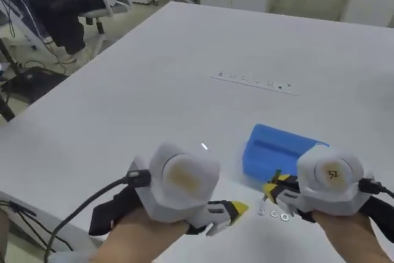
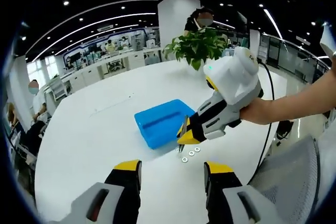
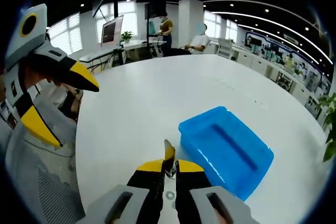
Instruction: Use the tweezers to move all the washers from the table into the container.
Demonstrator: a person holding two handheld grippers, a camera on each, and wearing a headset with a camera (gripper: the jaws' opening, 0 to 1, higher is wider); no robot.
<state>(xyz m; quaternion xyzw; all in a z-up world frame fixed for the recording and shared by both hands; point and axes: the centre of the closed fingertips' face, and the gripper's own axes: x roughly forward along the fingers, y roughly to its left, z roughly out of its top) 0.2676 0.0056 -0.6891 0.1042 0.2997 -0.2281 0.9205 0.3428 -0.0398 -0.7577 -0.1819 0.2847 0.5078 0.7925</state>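
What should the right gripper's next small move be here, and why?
Probably lower the right gripper so the thin metal tweezers it clamps come down on the nearest of the three small metal washers. The tips look empty, the washers lie on the white table just beside them, and the blue plastic container appears empty.

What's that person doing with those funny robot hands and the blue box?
A person holds a gripper in each hand at a white table. The right gripper is shut on a pair of tweezers, whose tips point down near three small washers. These washers lie on the table, just beside the blue container, and none is picked up yet. The left gripper is open and holds nothing.
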